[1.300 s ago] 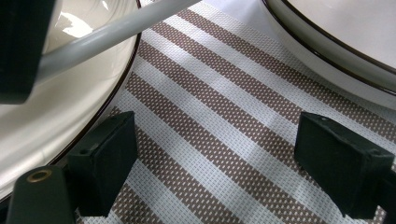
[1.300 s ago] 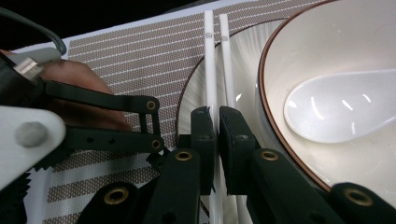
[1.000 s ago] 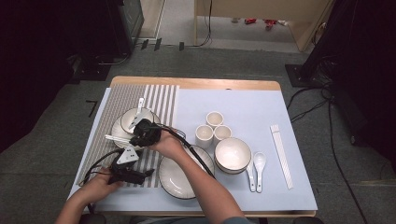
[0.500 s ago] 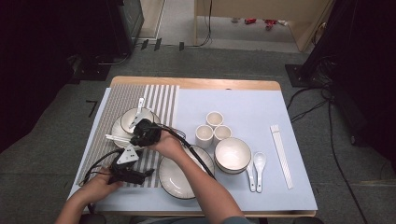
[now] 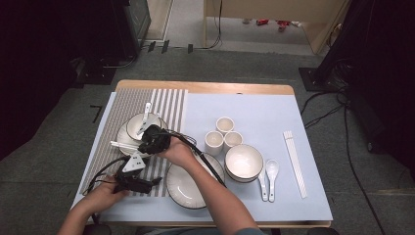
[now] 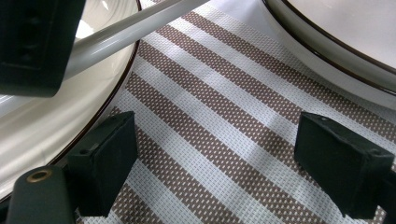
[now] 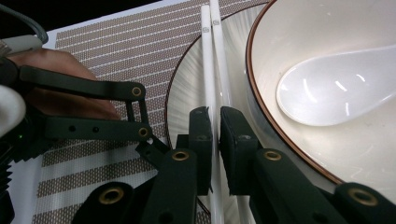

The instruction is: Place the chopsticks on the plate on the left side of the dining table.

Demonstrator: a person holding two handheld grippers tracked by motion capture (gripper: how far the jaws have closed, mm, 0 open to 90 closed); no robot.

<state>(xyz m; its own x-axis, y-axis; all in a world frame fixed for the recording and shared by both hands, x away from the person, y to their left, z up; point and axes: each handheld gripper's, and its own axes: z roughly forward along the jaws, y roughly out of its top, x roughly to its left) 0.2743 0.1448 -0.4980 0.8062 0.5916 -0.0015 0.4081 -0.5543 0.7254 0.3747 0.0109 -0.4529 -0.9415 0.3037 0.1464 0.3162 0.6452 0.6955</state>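
A pair of white chopsticks [image 7: 214, 65] lies across the rim of a white plate [image 7: 187, 88] on the striped placemat [image 5: 127, 105]. My right gripper [image 7: 215, 126] is shut on the chopsticks near their end, and in the high view this right gripper [image 5: 143, 148] points left over the plate. On the plate stands a brown-rimmed bowl [image 7: 327, 140] with a white spoon [image 7: 336, 91] in it. My left gripper [image 6: 229, 144] hangs open just over the mat with nothing between its jaws, and in the high view the left gripper [image 5: 147, 182] sits below the plate.
A large empty plate [image 5: 188, 188] sits right of the left gripper. On the blue mat [image 5: 254, 110] stand three small cups [image 5: 224, 125], a bowl [image 5: 243, 161], two spoons [image 5: 270, 171] and another pair of chopsticks [image 5: 295, 161].
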